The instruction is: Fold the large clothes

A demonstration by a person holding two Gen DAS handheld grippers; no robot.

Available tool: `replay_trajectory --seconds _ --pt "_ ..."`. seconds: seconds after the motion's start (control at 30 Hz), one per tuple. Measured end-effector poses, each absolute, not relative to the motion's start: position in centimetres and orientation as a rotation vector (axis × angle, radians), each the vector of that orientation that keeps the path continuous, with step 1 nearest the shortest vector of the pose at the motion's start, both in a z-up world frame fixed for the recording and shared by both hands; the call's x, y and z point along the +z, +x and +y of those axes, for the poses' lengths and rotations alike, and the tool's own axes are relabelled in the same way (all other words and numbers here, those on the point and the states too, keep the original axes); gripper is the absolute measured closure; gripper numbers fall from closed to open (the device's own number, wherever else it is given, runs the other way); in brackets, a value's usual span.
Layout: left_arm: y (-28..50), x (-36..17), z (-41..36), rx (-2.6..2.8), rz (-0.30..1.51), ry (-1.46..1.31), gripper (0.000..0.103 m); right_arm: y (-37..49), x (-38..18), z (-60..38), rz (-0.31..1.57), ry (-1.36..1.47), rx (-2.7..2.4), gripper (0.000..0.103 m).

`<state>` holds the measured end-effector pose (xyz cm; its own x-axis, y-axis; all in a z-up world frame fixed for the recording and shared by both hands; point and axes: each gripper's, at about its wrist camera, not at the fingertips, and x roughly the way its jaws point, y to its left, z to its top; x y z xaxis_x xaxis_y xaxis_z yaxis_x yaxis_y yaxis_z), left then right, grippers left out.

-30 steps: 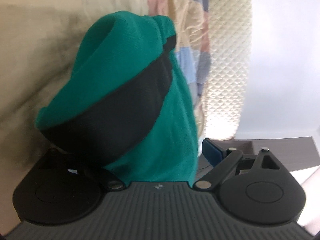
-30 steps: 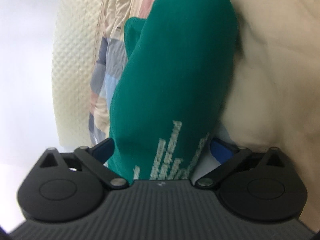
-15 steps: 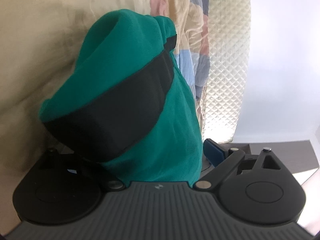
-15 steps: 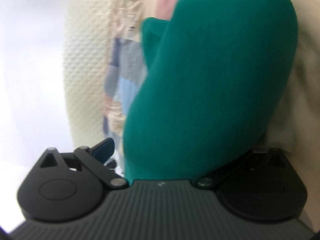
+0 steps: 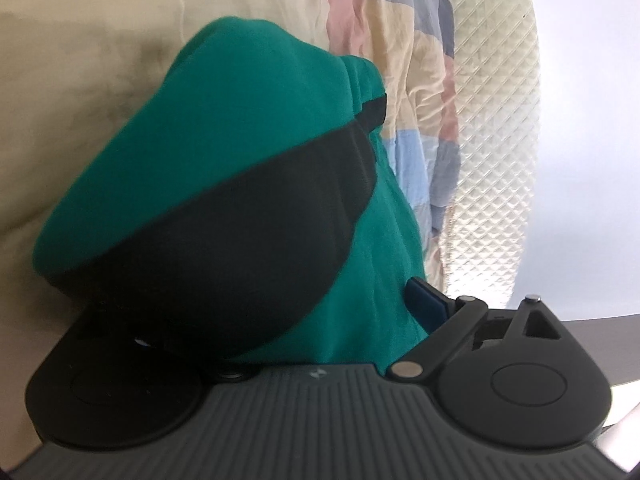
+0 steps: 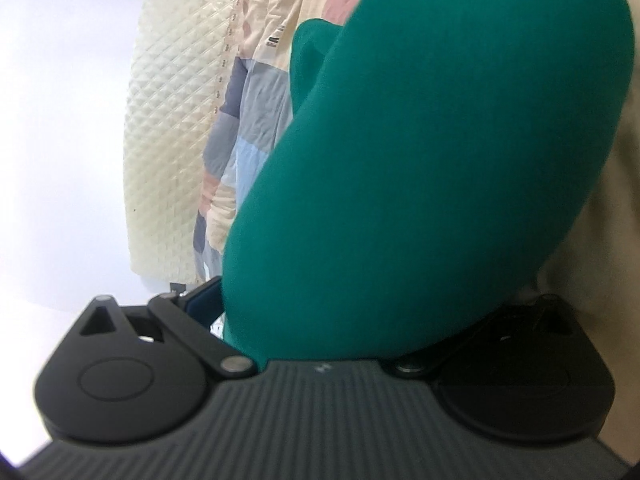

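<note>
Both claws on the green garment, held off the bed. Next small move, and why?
Probably lower both claws together toward the sheet to lay the fold down. The left claw and right claw are each shut on the green garment, which bulges up over both and hides most of the fingers. It looks bunched, not flat, so letting go now would likely drop it in a heap.

Green garment matt knit cloth; mattress quilted, seemingly fabric.

Two grippers, left and right, are showing; one green garment, one patchwork cloth, one quilted mattress.
</note>
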<state>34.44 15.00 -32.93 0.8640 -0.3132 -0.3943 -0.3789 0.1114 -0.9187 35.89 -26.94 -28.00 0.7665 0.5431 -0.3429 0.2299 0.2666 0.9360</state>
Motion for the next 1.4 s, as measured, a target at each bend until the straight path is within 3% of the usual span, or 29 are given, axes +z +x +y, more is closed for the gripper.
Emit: replay_trajectory --seconds 0.1,0.27,0.33,0.5,0.7,1.13,1.4 --pt "34.9 -32.7 15.0 0.067 0.595 -1.450 0.010 36.4 -28.4 -26.8 0.714 1.324 0.219 0.000" --pt "35.0 -32.2 14.7 0.098 0.605 -1.339 0.028 37.5 -28.2 -26.0 0.708 1.294 0.196 0.002" --pt "35.0 -31.9 14.5 0.099 0.594 -1.317 0.034 37.6 -27.9 -25.7 0.704 1.258 0.204 0.017" --pt "34.7 -30.7 14.0 0.086 0.566 -1.235 0.047 37.0 -26.9 -26.2 0.682 1.156 0.237 0.032" --pt "34.0 -28.8 14.4 0.033 0.513 -1.201 0.055 35.5 -22.6 -25.1 0.549 0.961 0.322 0.045" --pt "29.6 -21.6 12.6 -0.102 0.430 -1.140 0.059 29.7 -14.1 -26.0 0.375 0.782 0.474 0.049" --pt "33.9 -12.9 8.3 -0.206 0.369 -1.102 0.059 29.1 -7.2 -30.8 0.238 0.775 0.528 0.049"
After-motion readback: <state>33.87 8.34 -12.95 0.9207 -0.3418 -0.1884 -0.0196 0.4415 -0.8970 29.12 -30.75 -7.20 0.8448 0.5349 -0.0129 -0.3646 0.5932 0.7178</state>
